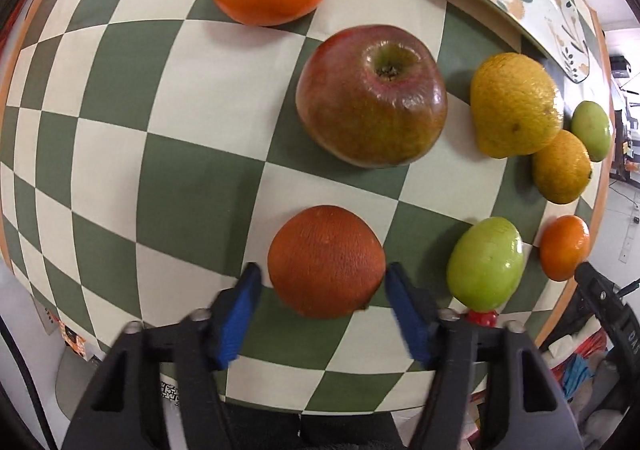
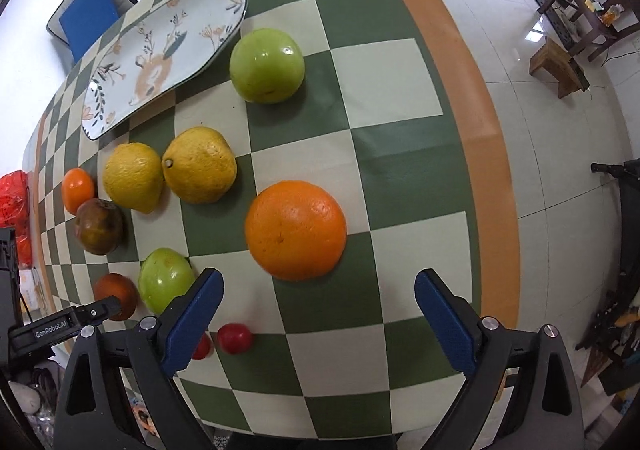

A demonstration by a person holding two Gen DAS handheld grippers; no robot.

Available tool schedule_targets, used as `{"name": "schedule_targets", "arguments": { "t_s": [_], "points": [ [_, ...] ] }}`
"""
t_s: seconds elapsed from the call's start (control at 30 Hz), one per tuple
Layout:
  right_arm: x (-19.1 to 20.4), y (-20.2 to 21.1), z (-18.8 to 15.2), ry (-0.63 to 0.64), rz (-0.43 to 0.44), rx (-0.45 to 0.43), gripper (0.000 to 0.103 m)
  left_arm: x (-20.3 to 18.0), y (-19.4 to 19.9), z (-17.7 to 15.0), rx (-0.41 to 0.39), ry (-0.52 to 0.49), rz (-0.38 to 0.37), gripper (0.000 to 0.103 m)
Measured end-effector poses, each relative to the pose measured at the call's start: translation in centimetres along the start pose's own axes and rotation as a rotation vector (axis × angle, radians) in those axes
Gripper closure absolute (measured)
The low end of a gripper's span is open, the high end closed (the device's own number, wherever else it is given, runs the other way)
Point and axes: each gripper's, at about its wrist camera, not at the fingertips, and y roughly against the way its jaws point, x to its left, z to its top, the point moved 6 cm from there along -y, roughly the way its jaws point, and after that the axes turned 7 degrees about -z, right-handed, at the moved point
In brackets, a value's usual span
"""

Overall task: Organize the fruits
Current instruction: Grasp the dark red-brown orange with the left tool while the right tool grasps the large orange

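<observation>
- The left gripper (image 1: pixel 320 278) was closest to the camera. Its blue jaws were a little apart, one on each side of a dark orange (image 1: pixel 326 260). The right jaw looked like it touched the peel. The left jaw had a thin gap, so the orange was not squeezed.
- The dark orange sat on the checked table (image 1: pixel 120 138), near its front edge.
- The right gripper (image 2: pixel 319 275) pointed down. Its jaws were wide apart and held nothing. A big bright orange (image 2: pixel 295 230) sat on the table just past them.
- A red-brown apple (image 1: pixel 370 96) sat behind the dark orange, with its stem dip facing up.
- Two yellow lemons (image 2: pixel 134 176) (image 2: pixel 200 164) touched each other. The bigger one's stem end pointed at the other.
- A long flowered plate (image 2: pixel 160 50) lay at the back. In the right wrist view its long side ran from lower left to upper right. The left wrist view cut it off.
- White letters (image 2: pixel 52 328) on the left gripper's black body read "GenRobot.AI".
- Two small red fruits (image 2: pixel 236 338) sat near the table's edge. One was half hidden behind a right jaw.
</observation>
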Motion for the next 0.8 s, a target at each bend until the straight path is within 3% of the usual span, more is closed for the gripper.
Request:
{"name": "schedule_targets", "arguments": {
  "t_s": [0.23, 0.33, 0.5, 0.6, 0.8],
  "points": [
    [1.4, -2.4, 1.3, 0.009, 0.022, 0.046, 0.019, -1.4, -0.8, -0.8, -0.051, -0.057, 0.054, 0.049],
    [2.0, -3.3, 1.6, 0.025, 0.027, 0.061, 0.035, -1.9, -0.7, -1.2, -0.066, -0.059, 0.067, 0.049],
    [2.5, -3.2, 1.7, 0.066, -0.001, 0.031, 0.036, -2.5, 0.6, -2.7, -0.101, -0.060, 0.046, 0.050],
    [2.3, -2.5, 1.0, 0.050, 0.005, 0.032, 0.036, -3.1, 2.3, -3.6, -0.117, -0.081, -0.008, 0.050],
    [3.4, 2.4, -0.6, -0.013, 0.090, -0.020, 0.036, -6.3, 10.3, -2.0, -0.187, -0.166, -0.148, 0.050]
  ]
}}
